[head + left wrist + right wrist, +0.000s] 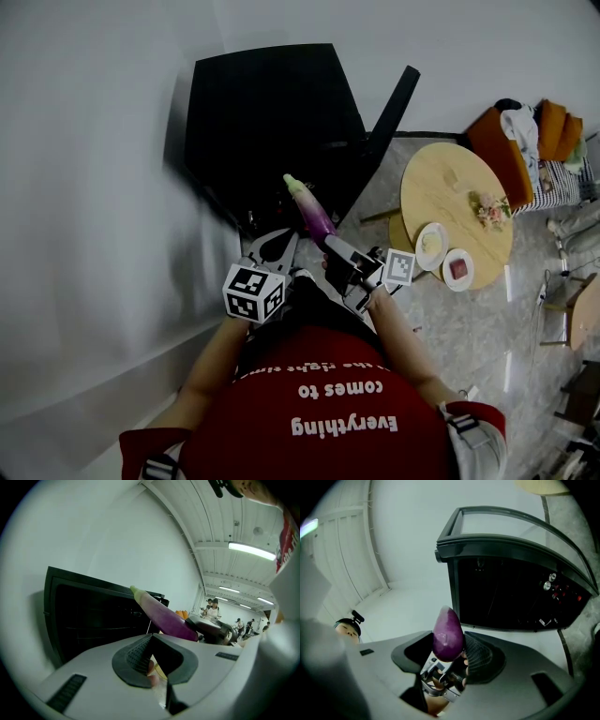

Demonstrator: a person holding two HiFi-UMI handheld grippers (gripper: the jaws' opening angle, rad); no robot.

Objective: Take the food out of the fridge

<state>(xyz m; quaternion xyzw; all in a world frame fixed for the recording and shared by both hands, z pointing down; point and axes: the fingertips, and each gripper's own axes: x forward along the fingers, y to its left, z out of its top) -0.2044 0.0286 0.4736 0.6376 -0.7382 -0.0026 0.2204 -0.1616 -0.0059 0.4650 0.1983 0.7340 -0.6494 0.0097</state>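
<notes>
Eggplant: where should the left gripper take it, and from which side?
Grip the eggplant at its purple middle, beyond the right gripper, bringing the open left gripper in from the left, jaws across its length. The green tip tapers and may slip.

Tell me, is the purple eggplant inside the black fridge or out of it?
Out. The right gripper holds the eggplant in the air, in front of the fridge.

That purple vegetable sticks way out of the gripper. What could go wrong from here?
The right gripper clamps the eggplant only near one end, so the long free part could lever it loose and it might drop. Its green tip points toward the open fridge and its door; a careless swing could knock against them.
</notes>
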